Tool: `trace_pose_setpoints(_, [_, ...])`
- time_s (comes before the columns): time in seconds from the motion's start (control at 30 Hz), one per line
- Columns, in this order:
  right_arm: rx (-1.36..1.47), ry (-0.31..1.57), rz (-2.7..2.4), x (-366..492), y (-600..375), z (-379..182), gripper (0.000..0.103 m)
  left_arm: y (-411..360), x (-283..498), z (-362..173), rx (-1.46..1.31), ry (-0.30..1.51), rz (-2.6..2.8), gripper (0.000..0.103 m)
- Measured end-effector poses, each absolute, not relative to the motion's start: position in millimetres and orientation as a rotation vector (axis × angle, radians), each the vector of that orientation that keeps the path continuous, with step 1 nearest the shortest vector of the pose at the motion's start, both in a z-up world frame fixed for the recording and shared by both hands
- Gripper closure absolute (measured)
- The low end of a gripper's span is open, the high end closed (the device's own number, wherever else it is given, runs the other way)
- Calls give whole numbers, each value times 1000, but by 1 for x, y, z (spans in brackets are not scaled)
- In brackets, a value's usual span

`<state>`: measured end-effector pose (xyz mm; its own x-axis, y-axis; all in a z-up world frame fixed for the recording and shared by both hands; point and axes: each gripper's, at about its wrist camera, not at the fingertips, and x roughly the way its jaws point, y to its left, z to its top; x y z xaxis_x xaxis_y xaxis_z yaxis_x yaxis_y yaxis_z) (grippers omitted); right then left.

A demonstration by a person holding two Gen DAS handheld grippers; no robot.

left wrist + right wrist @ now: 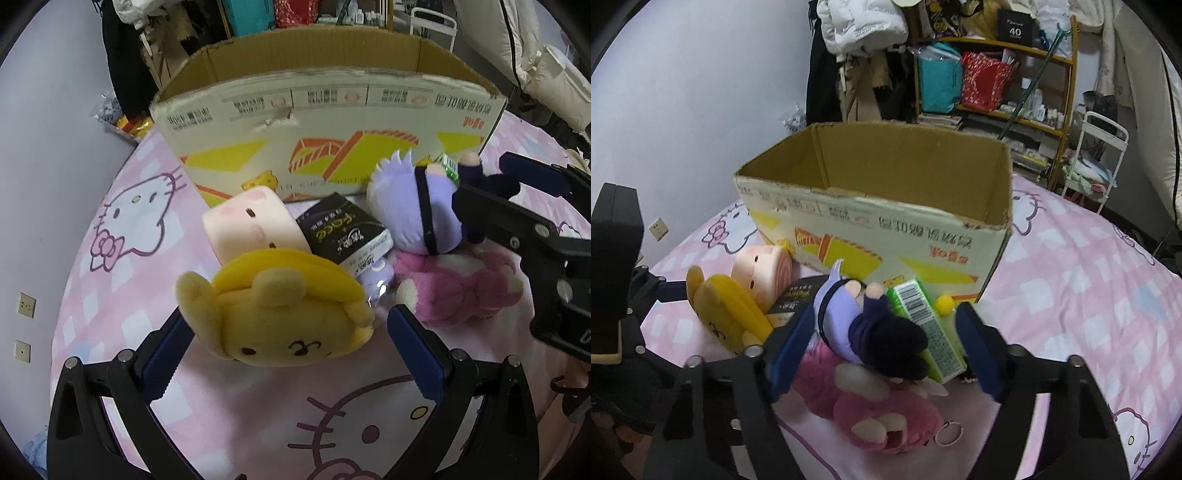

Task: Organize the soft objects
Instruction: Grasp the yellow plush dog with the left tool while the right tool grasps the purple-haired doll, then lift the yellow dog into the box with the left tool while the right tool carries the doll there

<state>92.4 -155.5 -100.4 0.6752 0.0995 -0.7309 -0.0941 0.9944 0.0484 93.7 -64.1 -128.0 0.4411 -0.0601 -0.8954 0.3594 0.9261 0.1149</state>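
A yellow dog plush (280,314) lies on the pink bed between the fingers of my left gripper (291,343), which is open around it; it also shows in the right wrist view (727,314). My right gripper (886,347) is open around a purple-haired doll (864,325) that lies on a pink bear plush (875,410). The doll (417,206) and the bear (458,288) show in the left wrist view, with the right gripper (509,206) at the doll. An open cardboard box (886,229) stands behind the pile.
A pink roll cushion (251,229), a black tissue pack (343,232) and a green box (923,325) lie in the pile by the cardboard box (325,122). Shelves (997,74) and a white cart (1097,158) stand beyond the bed. The wall (44,147) is on the left.
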Motion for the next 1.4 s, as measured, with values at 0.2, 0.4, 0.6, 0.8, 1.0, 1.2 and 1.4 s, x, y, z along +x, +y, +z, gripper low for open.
trace_pose_setpoints(0.2, [28,880,124,97,-158,-111,46,-65,99,-139,311,1124,-267,1])
trace_pose_setpoints(0.4, [11,875,132,95,-156,-110,61,-65,99,-142,314,1120,-272,1])
trace_pose_setpoints(0.6, [19,866,149,93,-156,-107,69,-65,97,-137,294,1111,-282,2])
trace_pose_setpoints(0.8, [-4,859,148,91,-152,-105,70,-59,99,-132,259,1085,-266,2])
trace_pose_setpoints(1.0, [-17,857,139,90,-149,-104,70,-55,105,-138,219,1114,-280,5])
trace_pose_setpoints(1.2, [-42,840,130,86,-146,-101,72,-47,104,-136,154,1117,-285,23])
trace_pose_setpoints(1.4, [-64,782,109,74,-146,-89,72,-42,95,-122,144,1059,-271,24])
